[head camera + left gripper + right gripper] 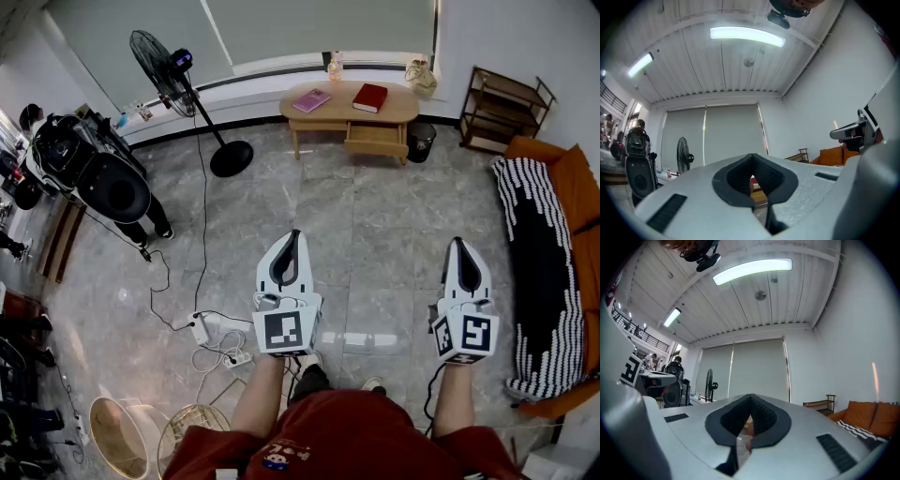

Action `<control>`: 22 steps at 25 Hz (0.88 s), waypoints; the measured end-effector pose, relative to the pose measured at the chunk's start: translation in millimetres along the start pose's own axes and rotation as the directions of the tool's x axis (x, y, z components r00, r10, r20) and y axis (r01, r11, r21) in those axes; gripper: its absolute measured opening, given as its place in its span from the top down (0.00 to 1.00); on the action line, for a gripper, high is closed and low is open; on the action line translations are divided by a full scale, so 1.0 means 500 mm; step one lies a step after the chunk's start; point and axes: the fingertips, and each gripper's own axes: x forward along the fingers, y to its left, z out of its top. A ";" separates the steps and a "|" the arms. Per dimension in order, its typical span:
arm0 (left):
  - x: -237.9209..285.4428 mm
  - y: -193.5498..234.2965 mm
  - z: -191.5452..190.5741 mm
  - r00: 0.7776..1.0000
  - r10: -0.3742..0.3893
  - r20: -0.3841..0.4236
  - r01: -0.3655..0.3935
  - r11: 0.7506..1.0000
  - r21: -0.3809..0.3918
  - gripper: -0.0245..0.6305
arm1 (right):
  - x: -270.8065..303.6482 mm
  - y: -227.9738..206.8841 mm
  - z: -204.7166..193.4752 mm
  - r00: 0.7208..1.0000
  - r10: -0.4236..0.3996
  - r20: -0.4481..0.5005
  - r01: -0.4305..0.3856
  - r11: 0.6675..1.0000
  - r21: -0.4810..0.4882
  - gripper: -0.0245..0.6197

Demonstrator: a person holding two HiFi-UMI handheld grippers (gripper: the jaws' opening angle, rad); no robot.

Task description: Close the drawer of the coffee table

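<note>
Where the person stands, well back from the oval wooden coffee table (342, 114), we see both grippers held out over the grey marble floor (375, 225) and pointing toward it. The left gripper (294, 236) has its jaws pressed together with nothing between them; the right gripper (458, 245) is likewise closed and empty. The drawer (375, 141) sits under the right half of the tabletop and appears drawn out toward us. On the tabletop we note a pink book (311, 100) at left, a red book (369, 97) at centre and a beige bag (421, 76) at the right end. A dark waste bin (421, 142) stands just beside the table's right legs, and a low wooden shelf (502, 111) stands further right. A pedestal fan (161, 58) rests its round base (232, 157) left of the table, and its cable trails down to a white power strip (200, 328) near the left gripper. An orange sofa (574, 202) with a black-and-white throw (539, 272) lines the right edge. Between the grippers and the drawer we see only bare floor.
</note>
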 end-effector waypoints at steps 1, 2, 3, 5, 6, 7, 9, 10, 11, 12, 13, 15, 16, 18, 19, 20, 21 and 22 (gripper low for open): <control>-0.004 0.021 -0.002 1.000 -0.003 -0.003 0.003 1.000 -0.007 0.95 | 0.004 0.020 0.005 1.000 0.001 -0.001 -0.001 1.000 0.000 0.97; -0.008 0.042 -0.003 1.000 -0.006 -0.005 0.006 1.000 -0.013 0.95 | 0.008 0.041 0.008 1.000 0.002 -0.002 -0.002 1.000 0.001 0.97; -0.011 0.064 -0.006 1.000 -0.008 -0.007 0.008 1.000 -0.017 0.95 | 0.014 0.063 0.011 1.000 0.002 -0.002 -0.002 1.000 0.003 0.97; -0.013 0.108 -0.011 1.000 -0.011 -0.005 0.011 1.000 -0.019 0.95 | 0.032 0.109 0.013 1.000 0.004 -0.001 -0.004 1.000 0.001 0.97; -0.013 0.127 -0.014 1.000 -0.012 -0.003 0.012 1.000 -0.019 0.95 | 0.041 0.130 0.013 1.000 0.006 0.000 -0.006 1.000 -0.004 0.97; -0.012 0.143 -0.018 1.000 -0.012 -0.001 0.012 1.000 -0.019 0.95 | 0.050 0.148 0.013 1.000 0.008 0.001 -0.008 1.000 -0.008 0.97; -0.011 0.166 -0.027 1.000 -0.013 -0.004 0.013 1.000 -0.020 0.95 | 0.064 0.174 0.012 1.000 0.010 0.002 -0.010 1.000 0.001 0.97; -0.011 0.175 -0.032 1.000 -0.014 -0.010 0.014 1.000 -0.023 0.95 | 0.069 0.186 0.011 1.000 0.011 0.003 -0.011 1.000 0.013 0.97; -0.010 0.184 -0.036 1.000 -0.016 -0.013 0.016 1.000 -0.026 0.95 | 0.075 0.198 0.012 1.000 0.013 0.005 -0.014 1.000 0.022 0.97; -0.008 0.195 -0.037 1.000 -0.019 -0.010 0.019 0.999 -0.029 0.95 | 0.081 0.209 0.013 1.000 0.014 0.008 -0.015 1.000 0.025 0.97; -0.005 0.204 -0.037 1.000 -0.022 -0.004 0.022 0.999 -0.032 0.95 | 0.087 0.220 0.014 1.000 0.013 0.011 -0.014 1.000 0.023 0.97; 0.004 0.215 -0.039 1.000 -0.030 0.002 0.030 0.999 -0.037 0.95 | 0.097 0.233 0.014 1.000 0.009 0.010 -0.009 1.000 0.015 0.97; 0.008 0.216 -0.041 0.999 -0.035 0.002 0.035 0.999 -0.039 0.95 | 0.101 0.236 0.012 1.000 0.007 0.009 -0.007 1.000 0.012 0.97; 0.014 0.213 -0.047 0.999 -0.044 0.001 0.044 0.998 -0.043 0.95 | 0.104 0.235 0.009 1.000 0.004 0.013 -0.005 1.000 0.010 0.97; 0.015 0.211 -0.050 0.999 -0.047 0.005 0.048 0.998 -0.047 0.95 | 0.103 0.236 0.006 1.000 0.005 0.016 -0.005 1.000 0.010 0.96; 0.016 0.212 -0.053 0.999 -0.050 0.008 0.051 0.997 -0.051 0.95 | 0.103 0.239 0.003 1.000 0.008 0.014 -0.008 1.000 0.010 0.92; 0.017 0.214 -0.055 0.999 -0.052 0.010 0.053 0.997 -0.050 0.95 | 0.104 0.243 -0.002 1.000 0.010 0.007 -0.010 1.000 0.009 0.86; 0.018 0.219 -0.056 0.998 -0.054 0.011 0.054 0.997 -0.048 0.95 | 0.108 0.248 -0.005 1.000 0.011 -0.002 -0.011 1.000 0.006 0.83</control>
